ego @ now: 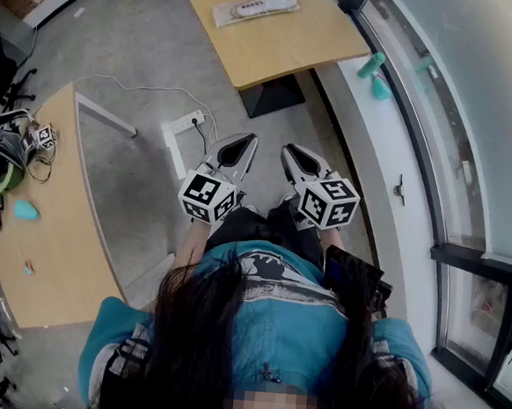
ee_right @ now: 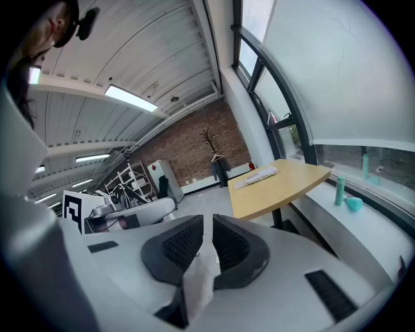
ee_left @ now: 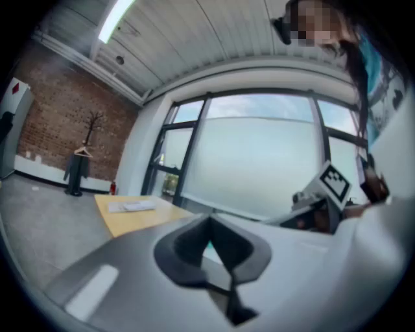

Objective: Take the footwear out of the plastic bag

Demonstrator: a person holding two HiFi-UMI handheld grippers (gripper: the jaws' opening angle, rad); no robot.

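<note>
A clear plastic bag (ego: pixel 254 7) with pale footwear inside lies on the small wooden table (ego: pixel 286 47) ahead of me, across the open floor. The same bag (ee_left: pixel 133 207) shows small in the left gripper view, and the bag (ee_right: pixel 256 177) also shows in the right gripper view. My left gripper (ego: pixel 246 142) and right gripper (ego: pixel 289 150) are held side by side close to my body, far short of the table. Both point toward it. The left gripper (ee_left: pixel 209 224) is shut and empty. The right gripper (ee_right: pixel 207 224) is shut too, with nothing held.
A long wooden desk (ego: pixel 55 236) with cables and devices runs along the left. A power strip (ego: pixel 183 123) and its cord lie on the floor between. A teal bottle (ego: pixel 371 65) and a teal bowl (ego: pixel 382 88) stand on the window ledge at right.
</note>
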